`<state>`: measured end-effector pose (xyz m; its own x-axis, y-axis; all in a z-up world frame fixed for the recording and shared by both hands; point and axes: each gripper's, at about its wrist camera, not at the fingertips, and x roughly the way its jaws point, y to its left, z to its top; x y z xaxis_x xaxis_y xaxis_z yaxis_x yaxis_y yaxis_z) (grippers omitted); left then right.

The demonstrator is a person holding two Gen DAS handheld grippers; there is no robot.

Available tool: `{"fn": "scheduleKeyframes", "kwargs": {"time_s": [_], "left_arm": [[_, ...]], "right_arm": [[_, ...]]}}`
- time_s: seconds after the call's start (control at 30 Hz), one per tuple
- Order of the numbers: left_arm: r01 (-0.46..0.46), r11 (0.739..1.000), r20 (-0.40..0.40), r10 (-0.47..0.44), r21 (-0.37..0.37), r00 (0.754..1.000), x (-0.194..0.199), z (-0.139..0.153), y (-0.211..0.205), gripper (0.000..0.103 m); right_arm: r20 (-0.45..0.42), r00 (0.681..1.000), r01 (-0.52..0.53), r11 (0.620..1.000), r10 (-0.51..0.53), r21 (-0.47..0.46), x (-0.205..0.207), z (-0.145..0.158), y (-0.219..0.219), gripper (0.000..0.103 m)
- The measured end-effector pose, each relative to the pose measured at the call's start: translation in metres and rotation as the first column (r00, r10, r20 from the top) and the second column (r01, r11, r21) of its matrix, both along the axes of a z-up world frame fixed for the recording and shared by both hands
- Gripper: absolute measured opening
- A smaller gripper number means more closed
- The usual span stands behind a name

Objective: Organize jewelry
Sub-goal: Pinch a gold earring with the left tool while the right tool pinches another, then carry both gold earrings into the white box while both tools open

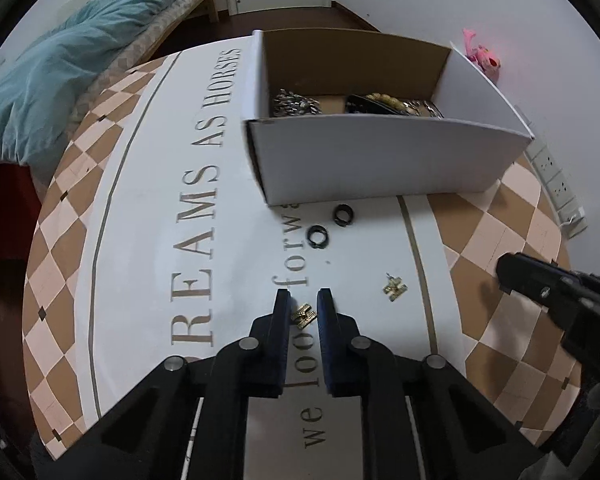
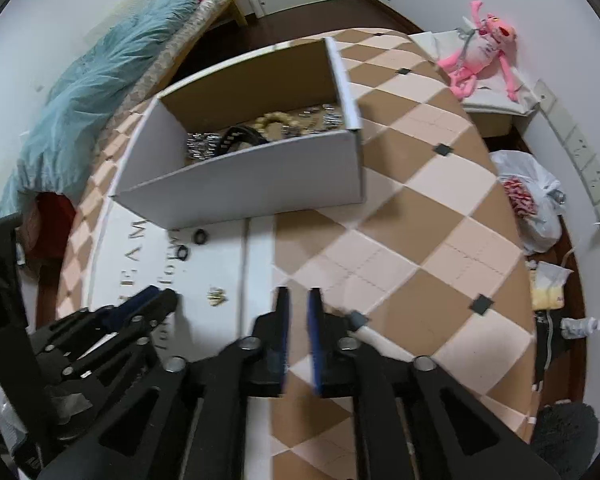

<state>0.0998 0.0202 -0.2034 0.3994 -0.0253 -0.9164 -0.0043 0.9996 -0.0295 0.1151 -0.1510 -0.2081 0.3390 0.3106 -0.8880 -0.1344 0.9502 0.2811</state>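
Left wrist view: the left claw [image 1: 304, 299] stands parted astride the small gold H-shaped earring [image 1: 304, 315] on the white lettered desk [image 1: 148, 208] — its fingers apparently not yet touching it. Its long axis runs slantwise across the gap; close squarely.

Right wrist view: the right claw [image 2: 298, 300] hangs narrowly parted, grasping nothing — the white cardboard box [image 2: 244, 188] lies ahead.

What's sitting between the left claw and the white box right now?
In the left wrist view, two black rings lie on the mat between the left claw, which straddles a gold earring, and the white box.
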Motion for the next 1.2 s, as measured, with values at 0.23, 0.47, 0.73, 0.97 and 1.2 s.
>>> {"fn": "scheduleKeyframes", "kwargs": {"time_s": [0.23, 0.47, 0.73, 0.97, 1.2], "left_arm": [[-0.083, 0.996, 0.007, 0.084, -0.017, 0.996, -0.009, 0.012, 0.045, 0.011], [-0.136, 0.991, -0.007, 0.136, -0.019, 0.991, -0.023, 0.012, 0.066, 0.011], [-0.124, 0.991, 0.007, 0.125, -0.056, 0.992, -0.024, 0.021, 0.063, 0.011], [-0.074, 0.987, 0.078, 0.086, -0.145, 0.993, -0.007, 0.069, 0.046, 0.011], [0.003, 0.977, 0.098, 0.019, -0.215, 0.995, 0.060, 0.105, 0.024, 0.011]], "right_arm": [[0.017, 0.995, -0.097, 0.995, 0.097, 0.015, -0.002, -0.004, 0.044, 0.034], [0.056, 0.979, -0.191, 0.976, 0.198, -0.105, -0.007, -0.019, 0.086, 0.033], [0.079, 0.980, -0.172, 0.979, 0.181, -0.107, -0.008, -0.014, 0.074, 0.011], [0.125, 0.990, -0.080, 0.991, 0.066, 0.105, 0.004, 0.054, 0.024, 0.011], [0.100, 0.994, -0.061, 0.991, 0.049, 0.118, 0.071, 0.085, 0.008, 0.011]]}}
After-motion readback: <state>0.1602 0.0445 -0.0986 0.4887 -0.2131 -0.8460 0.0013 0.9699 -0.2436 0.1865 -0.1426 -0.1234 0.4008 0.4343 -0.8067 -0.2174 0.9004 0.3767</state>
